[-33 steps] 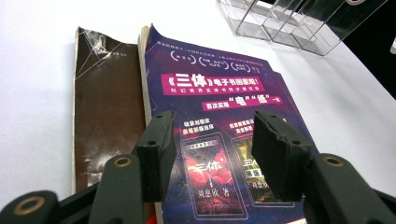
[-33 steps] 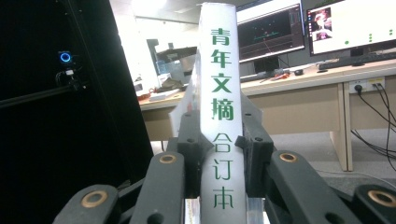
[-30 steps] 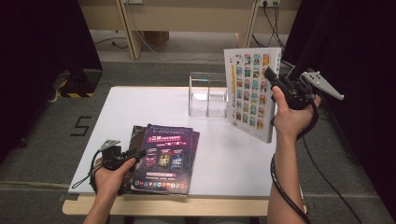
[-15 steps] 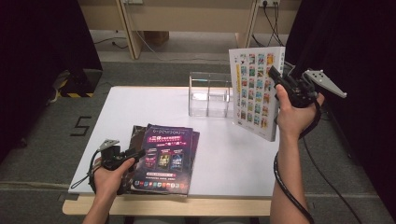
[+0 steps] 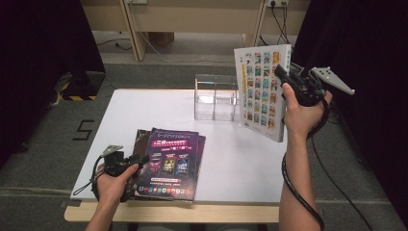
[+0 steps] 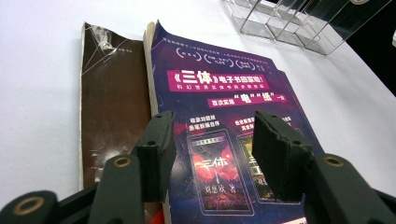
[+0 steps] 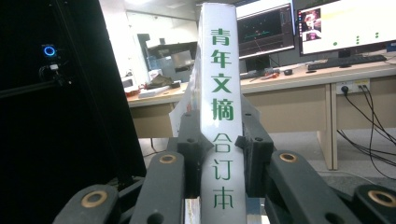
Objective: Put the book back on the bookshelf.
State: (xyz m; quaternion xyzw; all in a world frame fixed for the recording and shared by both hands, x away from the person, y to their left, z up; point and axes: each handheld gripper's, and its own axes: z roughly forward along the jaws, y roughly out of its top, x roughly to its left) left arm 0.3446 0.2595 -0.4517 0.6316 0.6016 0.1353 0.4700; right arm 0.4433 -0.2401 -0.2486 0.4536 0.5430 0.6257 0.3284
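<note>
A purple-covered book [image 5: 171,163] lies on top of a worn brown one [image 5: 140,137] near the table's front left. My left gripper [image 5: 131,162] rests at their left edge, pointing right. In the left gripper view its jaws [image 6: 215,149] stand open just over the purple cover [image 6: 224,84], with the brown book [image 6: 112,93] to their left. Above the table's right edge my right gripper [image 5: 281,76] holds a thick white book [image 5: 262,91] upright, its cover a grid of small coloured pictures. The right gripper [image 7: 219,154] is shut on its white spine [image 7: 219,70], which bears green characters.
A clear acrylic holder [image 5: 215,98] with two compartments stands at the back middle of the white table [image 5: 144,106], just left of the raised book. It also shows at upper right in the left gripper view [image 6: 299,18]. Desks and monitors [image 7: 266,28] lie beyond.
The right hand has shifted the raised white book very slightly to the right. The left hand and the two lying books have not moved.
</note>
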